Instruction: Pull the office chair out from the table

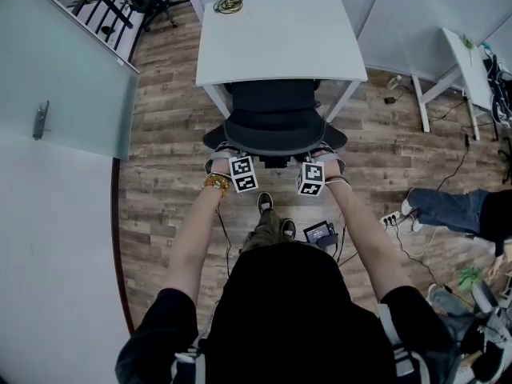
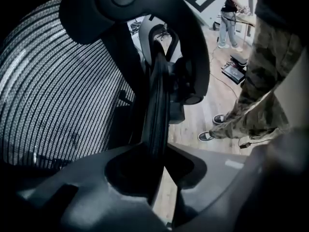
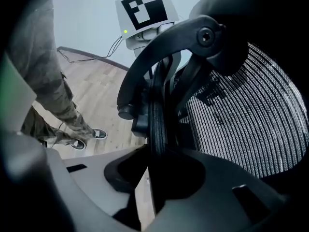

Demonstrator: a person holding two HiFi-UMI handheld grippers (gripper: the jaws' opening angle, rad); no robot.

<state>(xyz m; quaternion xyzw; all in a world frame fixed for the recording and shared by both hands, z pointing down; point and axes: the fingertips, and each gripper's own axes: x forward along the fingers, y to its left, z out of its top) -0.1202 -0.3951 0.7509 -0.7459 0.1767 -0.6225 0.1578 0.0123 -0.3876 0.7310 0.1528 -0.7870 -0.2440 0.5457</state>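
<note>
Wood-plank flooring (image 1: 164,126) fills the head view, where a white rectangular table (image 1: 272,38) stands at upper centre with the black mesh-backed office chair (image 1: 276,126) pushed in against its near edge. Just below it, at frame centre, the left gripper (image 2: 159,153) and the right gripper (image 3: 157,163) each clamp the backrest's black rim (image 2: 157,105) between narrowed jaws.

The chair (image 1: 274,118) stands tucked under the near edge of the table (image 1: 276,42). The left gripper (image 1: 232,160) and right gripper (image 1: 320,162) clasp its back's near rim, left and right. A cable coil (image 1: 229,5) lies at the table's far edge.
</note>
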